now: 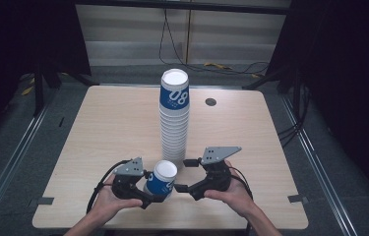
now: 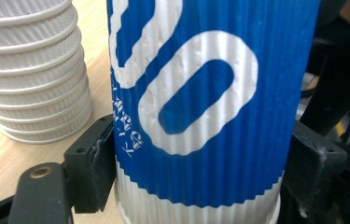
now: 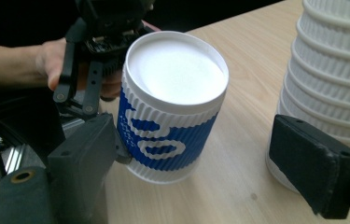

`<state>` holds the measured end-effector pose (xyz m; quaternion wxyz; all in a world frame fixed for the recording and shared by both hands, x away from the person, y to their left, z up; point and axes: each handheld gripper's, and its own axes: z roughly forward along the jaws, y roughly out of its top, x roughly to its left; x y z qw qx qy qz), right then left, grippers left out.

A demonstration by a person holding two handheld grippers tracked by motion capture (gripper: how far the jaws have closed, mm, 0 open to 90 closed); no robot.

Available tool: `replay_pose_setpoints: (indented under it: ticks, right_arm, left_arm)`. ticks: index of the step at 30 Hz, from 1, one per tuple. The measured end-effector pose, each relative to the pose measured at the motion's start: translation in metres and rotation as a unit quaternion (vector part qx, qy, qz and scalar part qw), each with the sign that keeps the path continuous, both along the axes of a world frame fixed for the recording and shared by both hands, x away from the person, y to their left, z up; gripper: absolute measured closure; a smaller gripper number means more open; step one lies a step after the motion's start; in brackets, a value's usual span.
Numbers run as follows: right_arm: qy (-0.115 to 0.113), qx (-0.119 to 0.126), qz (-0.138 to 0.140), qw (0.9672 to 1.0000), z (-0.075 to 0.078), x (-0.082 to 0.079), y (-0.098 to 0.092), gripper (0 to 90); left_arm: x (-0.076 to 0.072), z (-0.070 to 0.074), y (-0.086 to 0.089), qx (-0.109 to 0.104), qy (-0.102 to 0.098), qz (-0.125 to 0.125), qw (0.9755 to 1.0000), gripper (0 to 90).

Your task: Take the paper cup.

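A blue-and-white ribbed paper cup is held bottom up and tilted, just above the table's near edge. My left gripper is shut on its sides. In the left gripper view the cup stands between the two black pads. My right gripper is open just right of the cup, one jaw beside the cup and the other in front of the stack. A tall stack of upturned cups, its top cup blue with "08", stands mid-table.
The light wooden table has a round cable hole at the back right. Grey tape marks sit at both near corners. Cables lie on the floor behind the table.
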<state>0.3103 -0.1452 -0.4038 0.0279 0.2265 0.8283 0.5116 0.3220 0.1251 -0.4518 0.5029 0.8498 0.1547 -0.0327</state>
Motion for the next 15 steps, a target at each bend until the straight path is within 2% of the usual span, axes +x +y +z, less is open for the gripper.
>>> replay_pose_setpoints:
  ticks: [2,5,8,9,11,13,15]
  right_arm:
    - [0.001,-0.006,0.000,1.0000,0.0000,0.0006,-0.0010,15.5]
    - [0.012,-0.019,0.012,0.9997,-0.0011,0.0019,-0.0010,15.6]
    - [0.023,-0.038,0.021,0.9988,-0.0043,0.0024,0.0006,15.6]
    - [0.025,-0.044,0.021,0.9985,-0.0053,0.0023,0.0010,15.6]
    - [0.026,-0.054,0.023,0.9979,-0.0070,0.0032,0.0010,15.4]
    - [0.032,-0.062,0.026,0.9972,-0.0085,0.0042,0.0013,15.9]
    - [0.034,-0.075,0.032,0.9961,-0.0092,0.0046,0.0019,16.0]
  left_arm:
    - [0.0008,0.0014,0.0000,0.003,-0.001,-0.005,1.0000,22.1]
    - [0.0013,0.0011,-0.0008,0.020,-0.007,-0.003,0.9998,22.1]
    - [0.0007,0.0000,-0.0023,0.047,-0.015,-0.004,0.9988,22.1]
    - [0.0004,-0.0003,-0.0030,0.049,-0.014,-0.005,0.9987,22.2]
    - [0.0001,0.0004,-0.0046,0.068,-0.021,-0.004,0.9975,22.2]
    - [-0.0002,0.0013,-0.0063,0.094,-0.030,0.002,0.9951,22.2]
    - [0.0000,0.0015,-0.0079,0.109,-0.030,0.003,0.9935,22.2]
